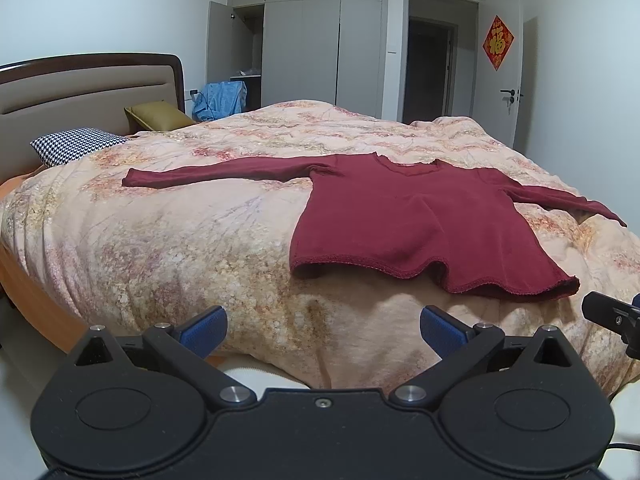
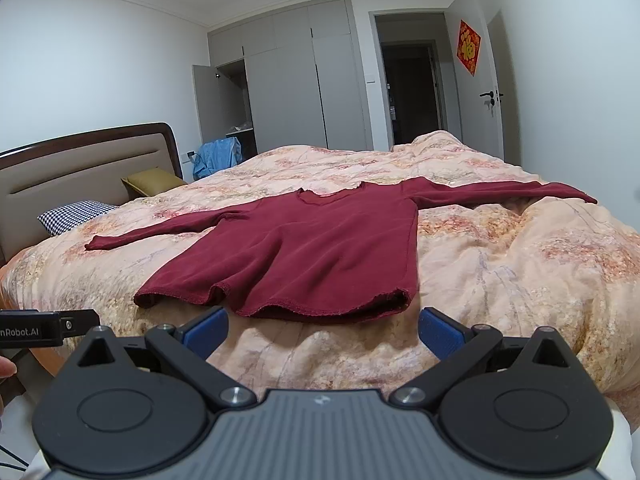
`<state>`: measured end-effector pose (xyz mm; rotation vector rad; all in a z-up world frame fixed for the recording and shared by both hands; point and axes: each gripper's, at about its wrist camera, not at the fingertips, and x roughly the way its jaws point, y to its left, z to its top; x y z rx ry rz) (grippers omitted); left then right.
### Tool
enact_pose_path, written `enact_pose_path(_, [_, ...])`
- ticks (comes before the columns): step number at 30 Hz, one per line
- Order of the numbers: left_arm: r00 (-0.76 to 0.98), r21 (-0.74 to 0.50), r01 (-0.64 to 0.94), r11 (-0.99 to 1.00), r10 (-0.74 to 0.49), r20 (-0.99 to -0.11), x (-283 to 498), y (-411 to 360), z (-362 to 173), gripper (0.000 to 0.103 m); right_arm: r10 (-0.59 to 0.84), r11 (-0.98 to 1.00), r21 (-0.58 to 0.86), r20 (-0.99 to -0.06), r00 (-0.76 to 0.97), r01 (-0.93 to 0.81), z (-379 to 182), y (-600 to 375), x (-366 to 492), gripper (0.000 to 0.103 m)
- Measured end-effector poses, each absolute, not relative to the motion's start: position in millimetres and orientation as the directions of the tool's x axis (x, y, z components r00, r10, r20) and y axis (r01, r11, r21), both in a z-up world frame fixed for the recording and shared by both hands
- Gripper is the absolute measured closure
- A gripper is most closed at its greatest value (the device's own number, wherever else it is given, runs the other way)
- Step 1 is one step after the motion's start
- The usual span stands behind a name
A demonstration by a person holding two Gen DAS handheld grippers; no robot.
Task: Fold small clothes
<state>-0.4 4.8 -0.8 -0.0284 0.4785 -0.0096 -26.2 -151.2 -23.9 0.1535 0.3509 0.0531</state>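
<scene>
One dark red long-sleeved top flat on bed quilt, sleeves out left and right, hem at near edge. Left gripper jaws wide apart, nothing between, short of hem. Right gripper same, wide apart, empty, just short of hem. Houndstooth pillow far left by headboard.

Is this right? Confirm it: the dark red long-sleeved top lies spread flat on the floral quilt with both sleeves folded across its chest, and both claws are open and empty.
Not quite. The dark red long-sleeved top does lie flat on the floral quilt, but its sleeves stretch straight out to either side, unfolded; the right wrist view shows it. The left claw and right claw are open and empty.
</scene>
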Motion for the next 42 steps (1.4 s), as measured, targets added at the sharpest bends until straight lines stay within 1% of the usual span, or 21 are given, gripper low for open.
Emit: enact_pose_path(42, [0.888, -0.019, 0.002, 1.0, -0.01, -0.459, -1.3, 0.4, 0.4, 0.001, 0.086, 0.987, 0.159, -0.349, 0.933, -0.031, -25.9, -150.3, -24.3, 0.0])
